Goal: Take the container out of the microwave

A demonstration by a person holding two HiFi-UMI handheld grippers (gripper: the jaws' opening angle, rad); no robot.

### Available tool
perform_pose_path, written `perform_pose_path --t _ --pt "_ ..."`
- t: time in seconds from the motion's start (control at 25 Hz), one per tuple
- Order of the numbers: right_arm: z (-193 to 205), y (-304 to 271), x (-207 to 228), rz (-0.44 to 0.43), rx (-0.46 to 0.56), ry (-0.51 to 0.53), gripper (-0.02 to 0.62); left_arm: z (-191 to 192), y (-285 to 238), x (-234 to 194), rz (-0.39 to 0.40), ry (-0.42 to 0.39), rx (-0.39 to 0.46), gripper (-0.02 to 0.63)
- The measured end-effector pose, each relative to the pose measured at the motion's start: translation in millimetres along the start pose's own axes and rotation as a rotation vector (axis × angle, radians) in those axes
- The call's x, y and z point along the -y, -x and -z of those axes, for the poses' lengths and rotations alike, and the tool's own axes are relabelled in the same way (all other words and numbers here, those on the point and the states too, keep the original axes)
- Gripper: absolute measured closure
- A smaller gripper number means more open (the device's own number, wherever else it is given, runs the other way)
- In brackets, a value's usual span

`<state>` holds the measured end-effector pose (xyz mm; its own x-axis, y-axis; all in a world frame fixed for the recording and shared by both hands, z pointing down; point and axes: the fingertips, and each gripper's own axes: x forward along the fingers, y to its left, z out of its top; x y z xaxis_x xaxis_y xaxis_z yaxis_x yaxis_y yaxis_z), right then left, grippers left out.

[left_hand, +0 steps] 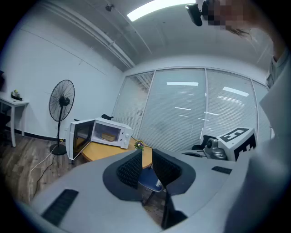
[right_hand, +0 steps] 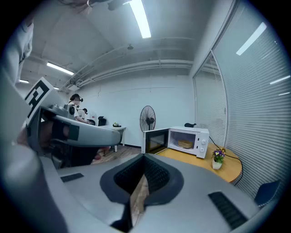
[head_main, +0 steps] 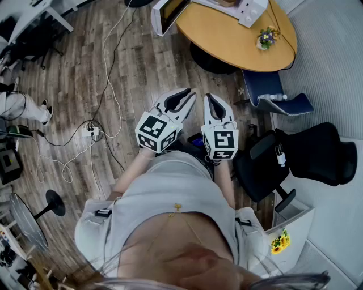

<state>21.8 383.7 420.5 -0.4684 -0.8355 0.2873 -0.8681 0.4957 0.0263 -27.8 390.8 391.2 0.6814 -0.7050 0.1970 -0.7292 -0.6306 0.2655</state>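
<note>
Two grippers were held side by side in front of the person's body, well short of the microwave (head_main: 245, 10) and both pointing roughly toward it. The left gripper (head_main: 180, 97) had its claw spread a little: in the left gripper view (left_hand: 146, 155) the two ribbed pads stood apart with nothing between them, and a blue chair (head_main: 273, 90) showed through the gap. The right gripper (head_main: 212, 98) had its claw pressed together and pinched nothing; in the right gripper view (right_hand: 144, 160) the pads met at the tips and only a thin wedge of wooden floor showed below them.

The microwave (left_hand: 110, 132) stood on a round wooden table (head_main: 227, 35) with its door (head_main: 168, 13) swung wide open. The container (left_hand: 108, 136), a shallow tan dish, sat inside the microwave's lit cavity, touched by neither gripper; the right gripper view showed it there too (right_hand: 185, 144). A small pot of flowers (head_main: 265, 38) stood on the same table, just to the control-panel side of the microwave (right_hand: 188, 141). A standing fan (right_hand: 147, 119) rose beyond the microwave's open door. The blue chair was tucked at the table edge on the flower side of the microwave, and a black office chair (head_main: 309, 153) stood farther from the microwave, nearer the person. White cables and a power strip (head_main: 89, 131) lay on the floor, well away from the microwave on its door side.
</note>
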Motion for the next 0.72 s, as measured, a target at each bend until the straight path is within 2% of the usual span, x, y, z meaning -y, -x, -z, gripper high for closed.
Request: perform_pose_path --t 0.24,0.36,0.72 --pt "-3.8 8.8 -3.3 -0.005 0.032 0.011 0.574 2.2 7.8 5.8 -0.001 -0.013 0.017 0.518" --pt "-1.5 13.5 -8.6 -0.015 0.028 0.023 0.512 3.5 13.1 8.7 -0.002 -0.012 0.028 0.518" --pt "6.7 16.7 -16.8 -0.031 0.025 -0.02 0.48 12.8 18.7 8.2 -0.004 0.011 0.022 0.502"
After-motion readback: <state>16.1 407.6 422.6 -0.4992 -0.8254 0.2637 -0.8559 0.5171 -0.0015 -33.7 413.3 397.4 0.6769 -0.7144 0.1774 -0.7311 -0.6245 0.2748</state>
